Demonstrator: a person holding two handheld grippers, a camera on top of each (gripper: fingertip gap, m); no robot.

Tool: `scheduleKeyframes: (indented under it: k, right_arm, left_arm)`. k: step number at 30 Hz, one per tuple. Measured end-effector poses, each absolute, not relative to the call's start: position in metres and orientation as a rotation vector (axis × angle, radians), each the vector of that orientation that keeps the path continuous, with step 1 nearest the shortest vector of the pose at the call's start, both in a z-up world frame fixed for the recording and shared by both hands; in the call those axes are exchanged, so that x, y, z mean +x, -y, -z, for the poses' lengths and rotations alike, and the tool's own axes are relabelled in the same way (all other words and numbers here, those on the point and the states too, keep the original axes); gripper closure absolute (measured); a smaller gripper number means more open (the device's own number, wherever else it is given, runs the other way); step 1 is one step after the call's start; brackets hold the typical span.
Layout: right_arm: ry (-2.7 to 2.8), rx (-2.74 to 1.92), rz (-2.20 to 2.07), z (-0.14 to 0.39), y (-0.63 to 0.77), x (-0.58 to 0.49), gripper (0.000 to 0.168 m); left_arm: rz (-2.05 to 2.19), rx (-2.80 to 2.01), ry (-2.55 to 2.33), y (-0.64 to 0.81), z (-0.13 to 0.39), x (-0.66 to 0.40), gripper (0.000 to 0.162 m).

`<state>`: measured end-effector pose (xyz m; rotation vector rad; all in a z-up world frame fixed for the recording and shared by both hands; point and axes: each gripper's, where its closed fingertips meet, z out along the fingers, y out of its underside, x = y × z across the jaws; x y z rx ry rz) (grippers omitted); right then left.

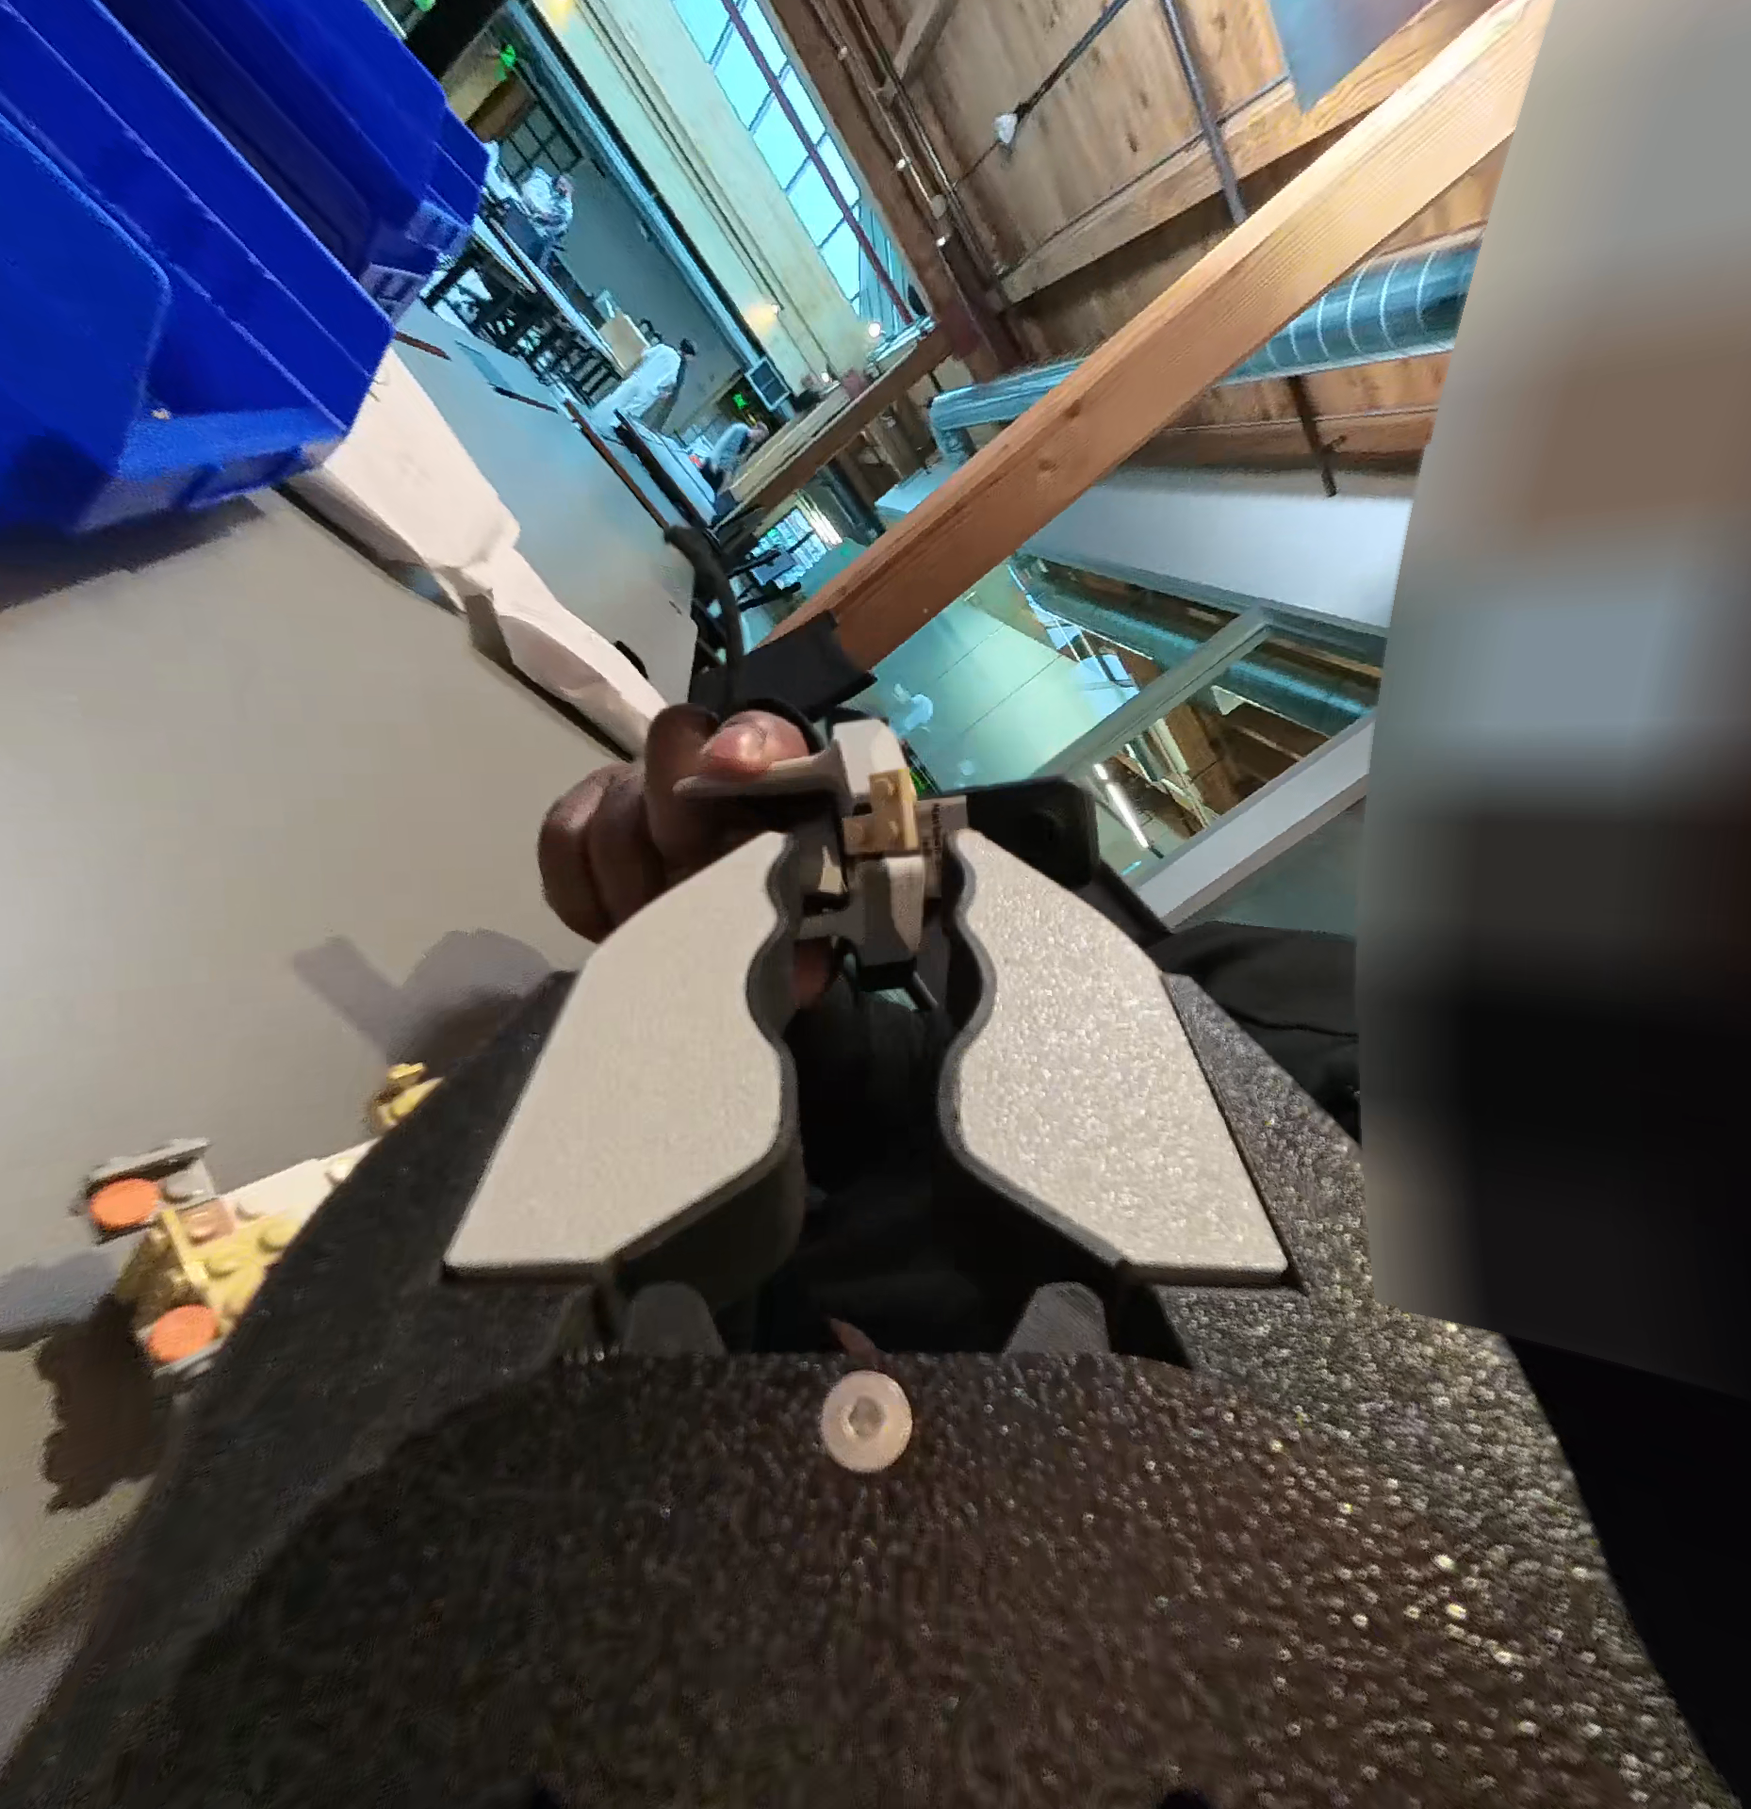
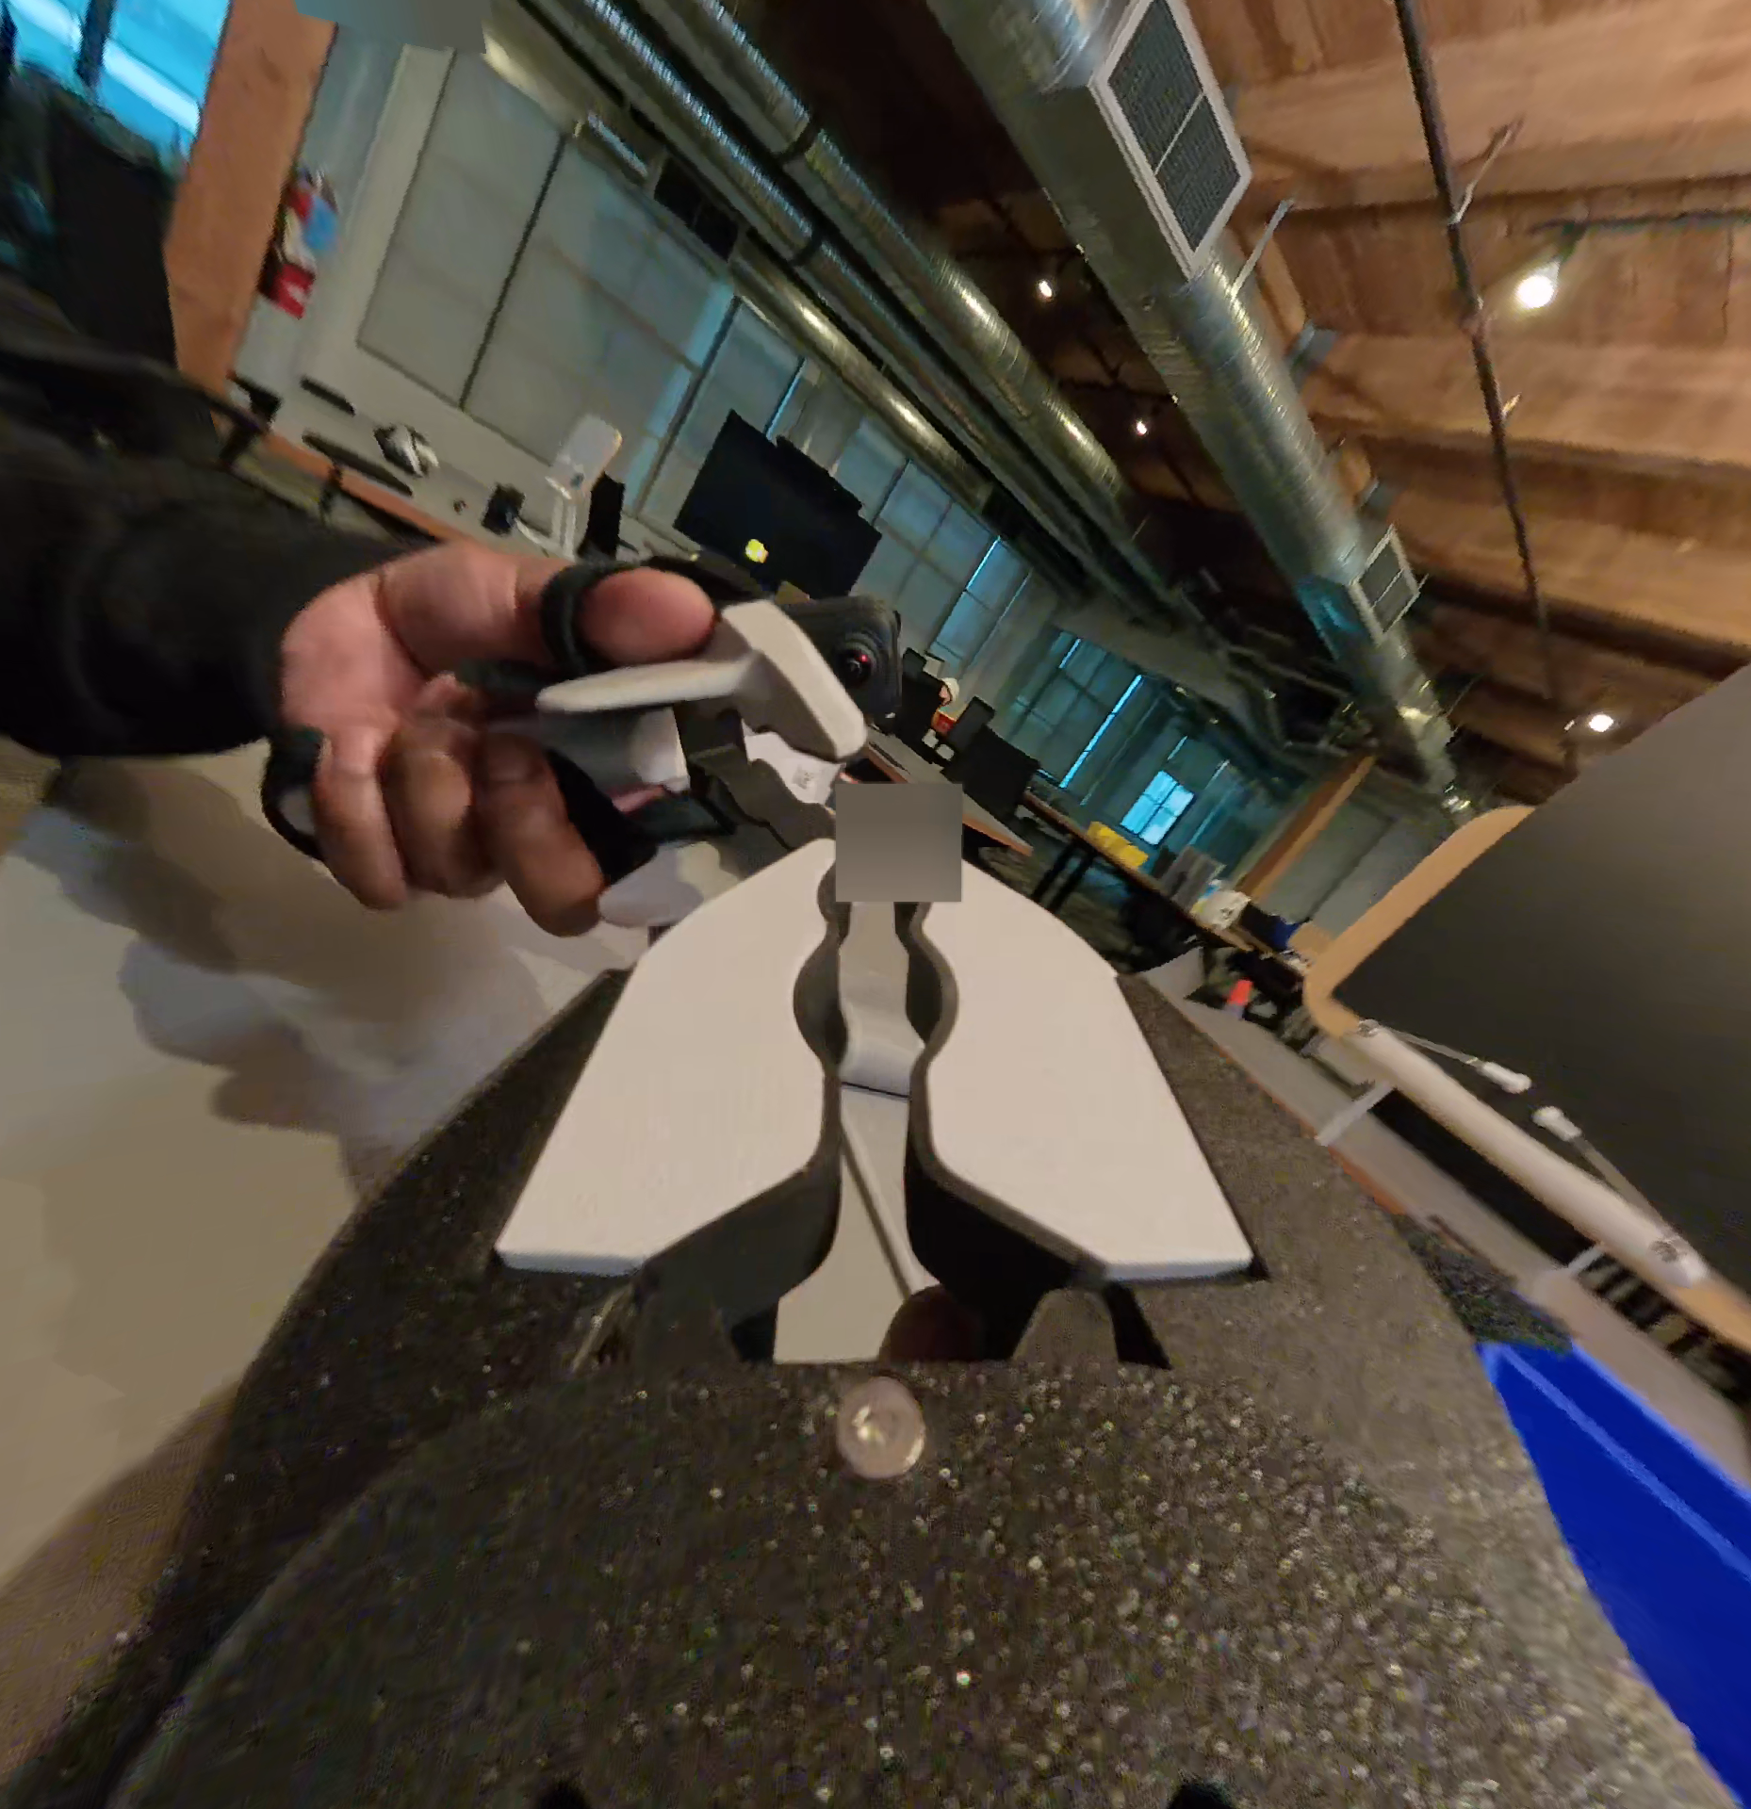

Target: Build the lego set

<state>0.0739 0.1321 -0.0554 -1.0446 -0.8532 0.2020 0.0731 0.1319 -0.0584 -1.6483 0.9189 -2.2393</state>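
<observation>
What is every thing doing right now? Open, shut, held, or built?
Left gripper: open, holding nothing.
Right gripper: shut on the tan lego piece.
Tan lego piece: pinched, up in the air.
Lego model: partly built, resting on the table.
Blue bins: on the table, insides hidden.

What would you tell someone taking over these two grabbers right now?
Left gripper: open, holding nothing.
Right gripper: shut on a tan piece, held in the air just ahead of the left gripper's tips.
Model: partly built, olive with orange discs, on the table. Blue bins stand farther back.
Done: the tan piece is picked up.
Left: probably fit it onto the model. How many pieces remain can't be told.
</observation>
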Motion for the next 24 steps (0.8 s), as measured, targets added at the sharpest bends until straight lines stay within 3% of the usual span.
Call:
scheduleKeyframes:
  k: [24]
  right_arm:
    - [0.916, -1.005, -0.168, 0.064, -0.128, 0.063, 0.158]
  left_arm:
    - [2.389, -1.556, -0.967, -0.116, 0.059, 0.071, 0.148]
